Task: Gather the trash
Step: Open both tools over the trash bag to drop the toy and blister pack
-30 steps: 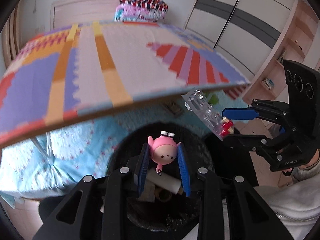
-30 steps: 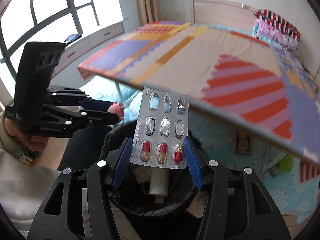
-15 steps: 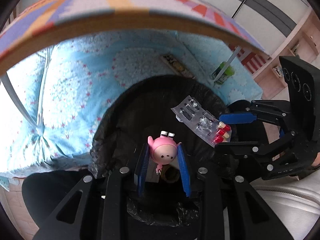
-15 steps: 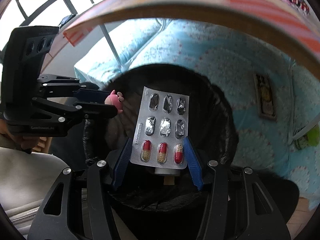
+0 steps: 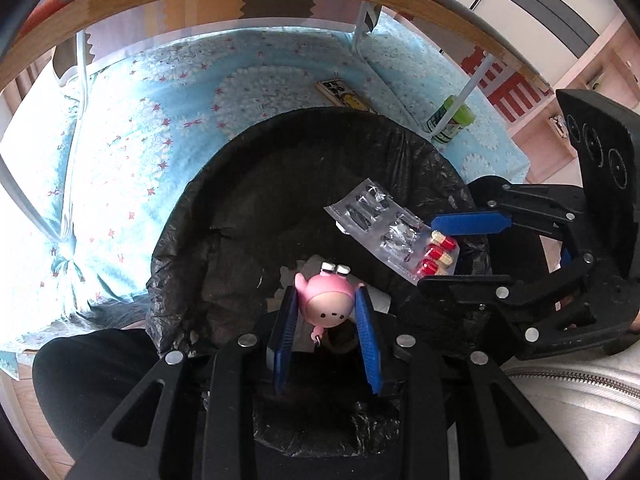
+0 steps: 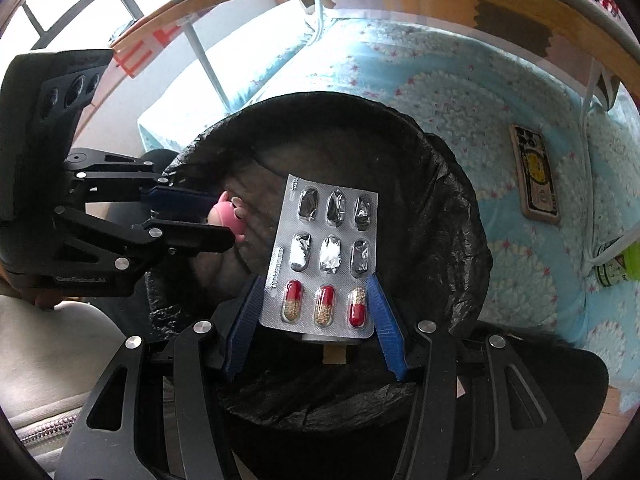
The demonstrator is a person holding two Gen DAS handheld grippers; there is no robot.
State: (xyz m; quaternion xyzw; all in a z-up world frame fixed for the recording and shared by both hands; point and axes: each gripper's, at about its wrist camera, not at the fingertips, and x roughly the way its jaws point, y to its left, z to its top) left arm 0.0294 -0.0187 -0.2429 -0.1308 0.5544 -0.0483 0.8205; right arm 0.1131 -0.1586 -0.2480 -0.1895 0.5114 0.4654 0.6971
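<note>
Bin: round trash bin lined with black plastic bag [image 6: 460, 216], under both grippers; cardboard tube and scraps already inside.
Right gripper [image 6: 316, 320]: fingers clamped on silver blister pack with three red-and-cream capsules [image 6: 326, 256], held over the bin mouth.
Left gripper [image 5: 326, 320]: fingers clamped on small pink round-headed toy figure [image 5: 326, 300], above bin interior.
Progress: both items poised, not yet dropped; release remaining.
</note>
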